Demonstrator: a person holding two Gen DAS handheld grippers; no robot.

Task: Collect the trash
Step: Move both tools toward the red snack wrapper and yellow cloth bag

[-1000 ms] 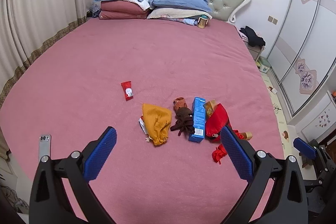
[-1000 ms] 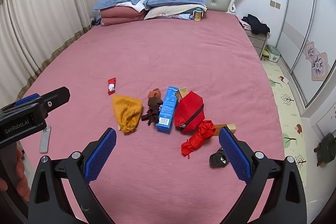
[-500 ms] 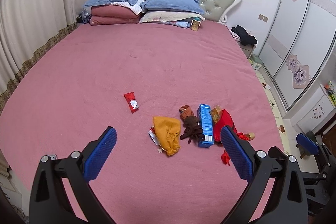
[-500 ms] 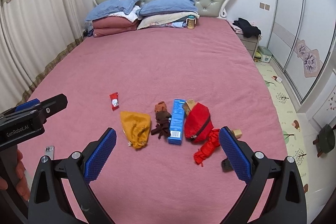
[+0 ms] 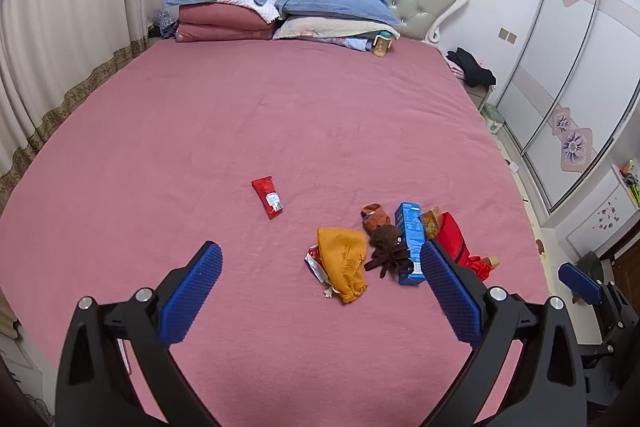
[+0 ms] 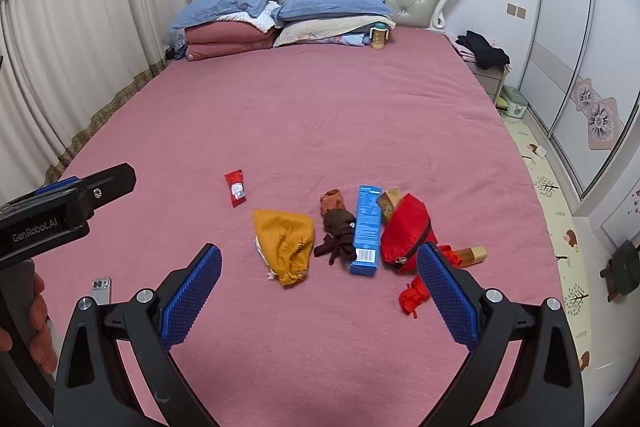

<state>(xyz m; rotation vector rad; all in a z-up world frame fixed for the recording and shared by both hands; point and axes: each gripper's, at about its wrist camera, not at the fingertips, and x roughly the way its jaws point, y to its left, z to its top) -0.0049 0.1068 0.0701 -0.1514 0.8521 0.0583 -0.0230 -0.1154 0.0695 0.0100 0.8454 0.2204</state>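
Note:
On the pink bed lies a small red wrapper, alone to the left. Right of it sits a cluster: a yellow cloth pouch with a crumpled wrapper under its edge, brown socks, a blue carton, a small gold box, a red pouch and red cord. My left gripper hangs open above the bed, short of the yellow pouch. My right gripper is open too, short of the cluster.
Pillows and a bottle sit at the headboard. A phone lies near the bed's left front edge. Curtains run along the left, wardrobe doors on the right. A person's hand holds the left gripper's handle.
Both cameras have drawn back and risen, so the cluster looks smaller and farther. Nothing on the bed has moved. Both grippers stay open.

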